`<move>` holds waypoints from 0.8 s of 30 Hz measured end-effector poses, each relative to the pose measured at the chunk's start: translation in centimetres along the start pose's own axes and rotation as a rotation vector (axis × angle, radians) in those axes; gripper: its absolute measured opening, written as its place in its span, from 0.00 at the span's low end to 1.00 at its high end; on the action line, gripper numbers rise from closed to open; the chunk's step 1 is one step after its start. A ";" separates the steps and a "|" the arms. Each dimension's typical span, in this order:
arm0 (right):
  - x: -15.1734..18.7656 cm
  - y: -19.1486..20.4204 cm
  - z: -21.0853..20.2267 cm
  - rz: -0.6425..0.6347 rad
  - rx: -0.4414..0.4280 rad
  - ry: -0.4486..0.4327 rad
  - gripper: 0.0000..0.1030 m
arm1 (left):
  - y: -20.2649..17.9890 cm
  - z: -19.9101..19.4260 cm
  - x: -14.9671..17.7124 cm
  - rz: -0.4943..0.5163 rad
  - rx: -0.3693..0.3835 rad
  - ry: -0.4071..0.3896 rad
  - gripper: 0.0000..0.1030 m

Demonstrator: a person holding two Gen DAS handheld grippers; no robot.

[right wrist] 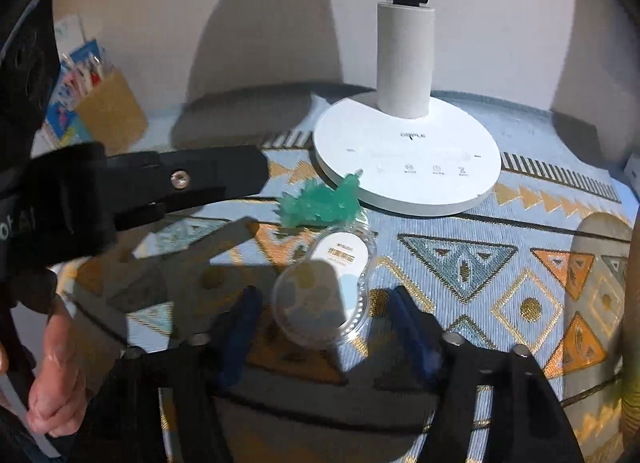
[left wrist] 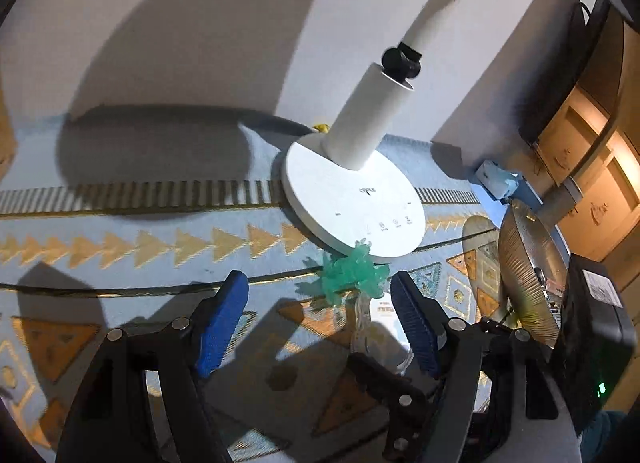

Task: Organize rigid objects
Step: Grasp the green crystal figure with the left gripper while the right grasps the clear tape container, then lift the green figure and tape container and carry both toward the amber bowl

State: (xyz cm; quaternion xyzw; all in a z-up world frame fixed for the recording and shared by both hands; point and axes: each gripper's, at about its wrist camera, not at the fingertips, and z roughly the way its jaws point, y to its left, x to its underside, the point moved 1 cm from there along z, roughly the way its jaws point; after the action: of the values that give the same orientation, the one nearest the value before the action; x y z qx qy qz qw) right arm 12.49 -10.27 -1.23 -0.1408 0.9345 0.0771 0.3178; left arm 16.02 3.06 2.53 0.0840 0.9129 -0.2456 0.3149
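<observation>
A green translucent spiky plastic toy (right wrist: 320, 203) lies on the table (right wrist: 500, 263), which is covered by a pale blue woven cloth with orange and gold triangles. The toy touches the 7 o'clock edge of the round white lamp base (right wrist: 408, 159) and reaches a little onto it. Just at the toy's 5 o'clock lies a clear plastic blister case with a white label (right wrist: 324, 295).

The right gripper (right wrist: 324, 327) has its blue-padded fingers (right wrist: 404, 319) apart on either side of the case, not pressing it. The left gripper (left wrist: 320, 323) stands open and empty, its blue fingers (left wrist: 222, 323) over the cloth, with the toy just beyond at 12 o'clock. In the right wrist view a hand (right wrist: 52, 375) shows at 8 o'clock.
</observation>
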 end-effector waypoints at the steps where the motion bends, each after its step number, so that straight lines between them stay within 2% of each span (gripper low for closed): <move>1: 0.1 0.0 -0.1 -0.006 -0.005 -0.003 0.47 | -0.3 0.3 0.1 0.000 0.011 0.006 0.69; 4: 0.4 -0.8 -0.5 0.001 -0.033 0.009 0.47 | -1.3 1.2 0.2 0.022 0.001 0.022 0.69; 8: 1.4 -2.6 -1.5 -0.028 -0.020 0.019 0.47 | -3.7 3.0 0.9 0.131 -0.078 0.071 0.69; 11: 2.4 -4.7 -2.4 -0.030 -0.039 0.019 0.47 | -4.7 4.2 0.6 0.136 -0.093 0.070 0.69; 13: 2.8 -5.6 -2.8 -0.023 -0.034 0.016 0.47 | -5.2 4.9 0.4 0.145 -0.106 0.067 0.63; 14: 3.0 -6.1 -3.0 -0.015 -0.038 0.016 0.47 | -5.6 5.5 0.4 0.164 -0.129 0.073 0.49; 15: 3.1 -6.5 -3.2 -0.009 -0.042 0.016 0.47 | -5.8 5.9 0.5 0.180 -0.150 0.085 0.42; 16: 3.5 -6.9 -3.6 -0.004 -0.048 0.017 0.47 | -6.2 5.9 0.7 0.204 -0.165 0.072 0.42; 20: 4.7 -7.3 -4.9 -0.015 -0.101 0.015 0.47 | -7.0 3.9 2.1 0.232 -0.164 0.059 0.42; 24: 6.7 -6.8 -8.0 -0.041 -0.184 -0.004 0.47 | -9.0 -0.7 5.5 0.231 -0.136 0.027 0.42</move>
State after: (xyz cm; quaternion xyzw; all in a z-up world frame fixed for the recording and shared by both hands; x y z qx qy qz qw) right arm 4.94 -20.01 0.53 -0.1884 0.9198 0.1563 0.3068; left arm 8.57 -4.38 3.13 0.1701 0.9159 -0.1440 0.3339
